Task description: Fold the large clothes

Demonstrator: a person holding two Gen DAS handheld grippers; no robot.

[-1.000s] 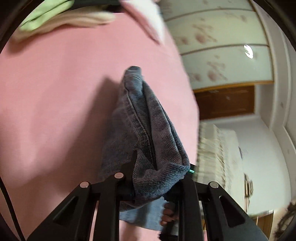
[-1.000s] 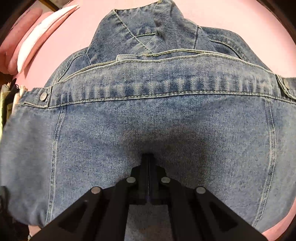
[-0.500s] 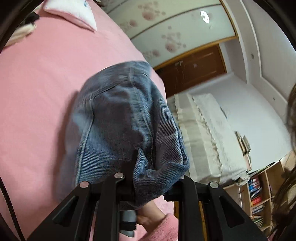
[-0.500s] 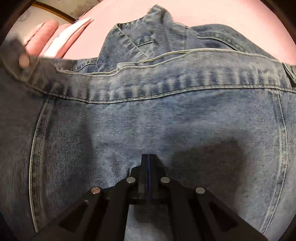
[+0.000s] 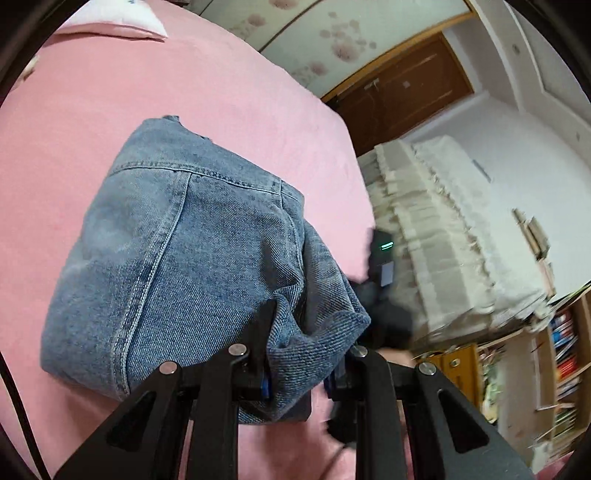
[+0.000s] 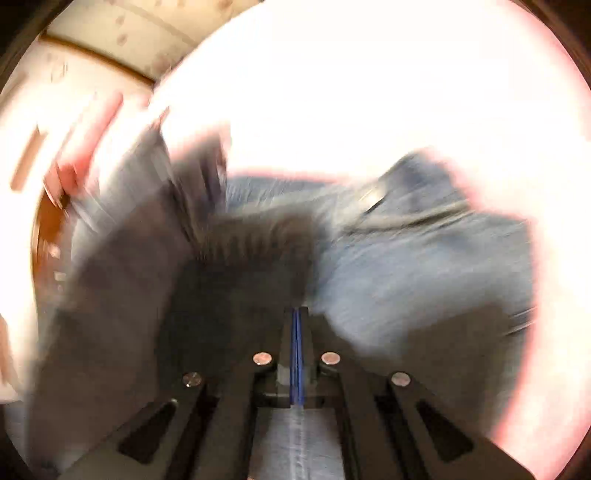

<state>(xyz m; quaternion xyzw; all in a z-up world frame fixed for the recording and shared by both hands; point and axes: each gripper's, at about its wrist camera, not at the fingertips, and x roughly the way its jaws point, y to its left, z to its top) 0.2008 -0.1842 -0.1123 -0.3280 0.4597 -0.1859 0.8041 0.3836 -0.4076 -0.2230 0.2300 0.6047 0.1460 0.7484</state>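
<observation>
A blue denim jacket lies doubled over on the pink bed. My left gripper is shut on a thick bunched fold at the jacket's near edge, and the cloth bulges out between the fingers. The right gripper's black body, with its green light, shows just past the jacket's right side. The right wrist view is heavily smeared. In it my right gripper has its blue pads pressed together where the denim jacket meets the tips, and cloth runs under the gripper.
A white pillow lies at the bed's far end. Past the bed's right edge stand a cream fringed cover over furniture, a brown door and a crowded bookshelf. Glare washes out the bed in the right wrist view.
In the left view the jacket went from a narrow hanging bundle to a broad panel spread over the bed, and the view rolled. The right view swept sideways with the denim and turned to blur.
</observation>
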